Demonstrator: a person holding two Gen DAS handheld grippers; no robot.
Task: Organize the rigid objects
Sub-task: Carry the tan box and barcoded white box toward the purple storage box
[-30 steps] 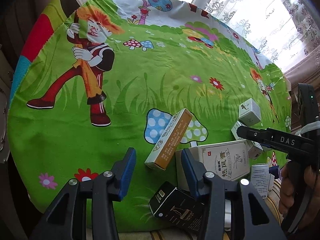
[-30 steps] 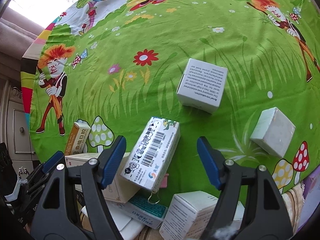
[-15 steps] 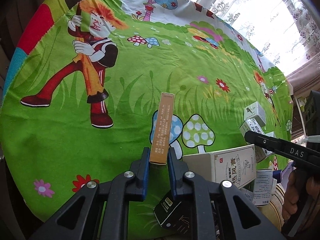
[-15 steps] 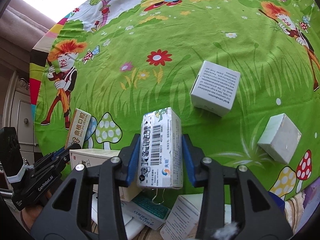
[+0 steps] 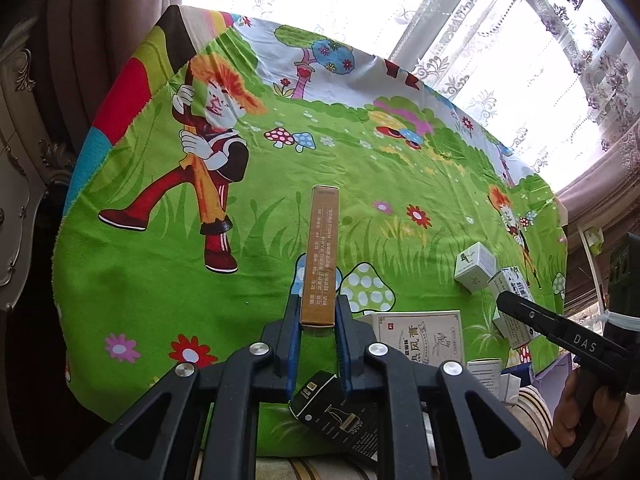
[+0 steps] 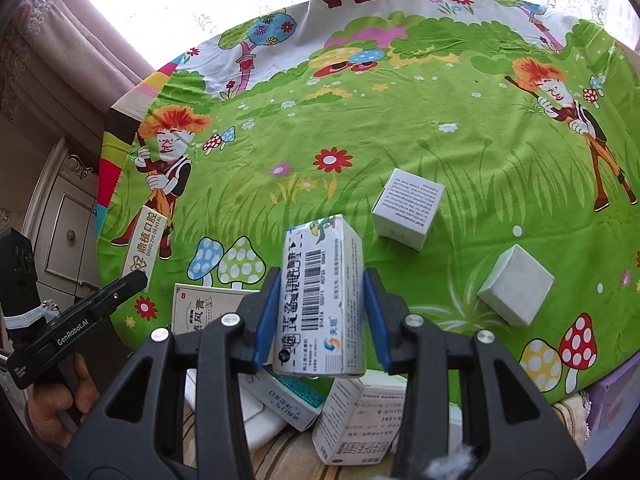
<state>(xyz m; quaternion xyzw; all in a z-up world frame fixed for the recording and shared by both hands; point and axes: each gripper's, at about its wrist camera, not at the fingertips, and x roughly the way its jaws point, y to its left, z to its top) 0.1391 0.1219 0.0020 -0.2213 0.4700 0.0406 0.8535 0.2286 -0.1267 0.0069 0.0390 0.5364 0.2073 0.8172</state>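
Two cartons gripped above a cartoon-printed green tablecloth (image 5: 140,280).

A slim orange-and-white rectangular cardboard box (image 5: 319,256) was clamped at its near end between the blue pads of the left gripper (image 5: 318,320), its length pointing away over the printed mushrooms. A white cardboard carton printed with a barcode (image 6: 320,300) was held upright in the right gripper (image 6: 320,312), pinched on both sides. Two white cube-shaped boxes (image 6: 408,208) were seen lying apart on the cloth to the right. A flat white box with red and black lettering (image 5: 420,336) and a black carton (image 5: 336,412) were left at the near edge, among other piled packets.
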